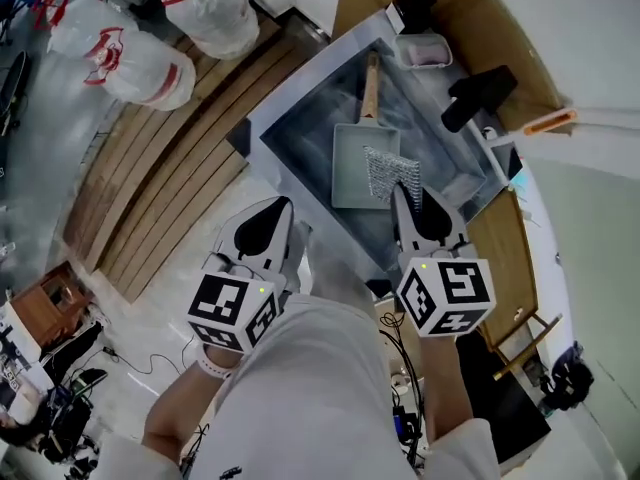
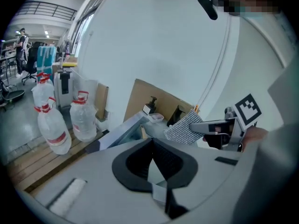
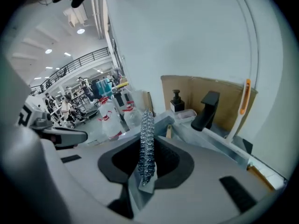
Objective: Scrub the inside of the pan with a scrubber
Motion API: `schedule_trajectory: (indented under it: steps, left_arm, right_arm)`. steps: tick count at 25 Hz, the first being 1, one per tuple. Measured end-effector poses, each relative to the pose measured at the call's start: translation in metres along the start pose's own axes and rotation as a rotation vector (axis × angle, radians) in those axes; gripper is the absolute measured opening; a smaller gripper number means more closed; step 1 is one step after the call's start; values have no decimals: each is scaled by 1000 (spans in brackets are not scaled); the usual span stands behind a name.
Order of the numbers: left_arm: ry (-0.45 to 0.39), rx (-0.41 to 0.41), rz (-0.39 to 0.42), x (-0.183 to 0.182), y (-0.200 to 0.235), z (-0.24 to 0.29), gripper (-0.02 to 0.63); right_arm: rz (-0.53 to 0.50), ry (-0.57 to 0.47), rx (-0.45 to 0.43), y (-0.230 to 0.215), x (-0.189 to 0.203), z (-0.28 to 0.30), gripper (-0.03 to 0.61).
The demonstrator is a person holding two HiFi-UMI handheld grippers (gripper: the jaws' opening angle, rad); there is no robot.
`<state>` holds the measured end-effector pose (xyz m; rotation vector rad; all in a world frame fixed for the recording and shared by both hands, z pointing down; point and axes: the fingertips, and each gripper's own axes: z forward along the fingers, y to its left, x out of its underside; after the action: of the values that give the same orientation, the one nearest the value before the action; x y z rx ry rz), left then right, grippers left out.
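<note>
The right gripper [image 1: 405,196] is clamped on the mesh scrubber [image 1: 388,173], over the 4 o'clock corner of the pan [image 1: 350,163], which lies in the sink [image 1: 300,133]. At its 9 o'clock, the left gripper [image 1: 272,216] is closed and empty.

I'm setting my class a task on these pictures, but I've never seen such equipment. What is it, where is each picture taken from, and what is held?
No robot here: a person holds a two-jaw gripper in each hand; the marker cubes are part of them. One picture comes from a camera on the person's head, looking down; the others from cameras riding on each gripper. Below is a metal sink with a square grey pan in it. The right gripper is shut on a metallic mesh scrubber above the pan. The left gripper is shut and empty.
</note>
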<state>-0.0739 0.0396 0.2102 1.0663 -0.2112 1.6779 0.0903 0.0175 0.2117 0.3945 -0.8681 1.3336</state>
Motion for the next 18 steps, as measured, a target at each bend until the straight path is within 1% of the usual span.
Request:
schedule_trajectory:
  steps: [5, 9, 11, 14, 18]
  left_arm:
    - [-46, 20, 52, -23, -19, -28, 5]
    - [-77, 45, 87, -33, -32, -43, 5]
    - [-70, 70, 105, -32, -37, -49, 5]
    - [-53, 114, 123, -26, -46, -56, 5]
    - [-61, 125, 122, -25, -50, -65, 5]
  right_arm:
    - [-41, -105, 42, 0, -22, -63, 63]
    - [-19, -157, 65, -7, -25, -102, 63]
    - [-5, -182, 78, -8, -26, -118, 63]
    - [-13, -231, 86, -7, -28, -137, 63]
    - [13, -258, 86, 0, -23, -149, 63]
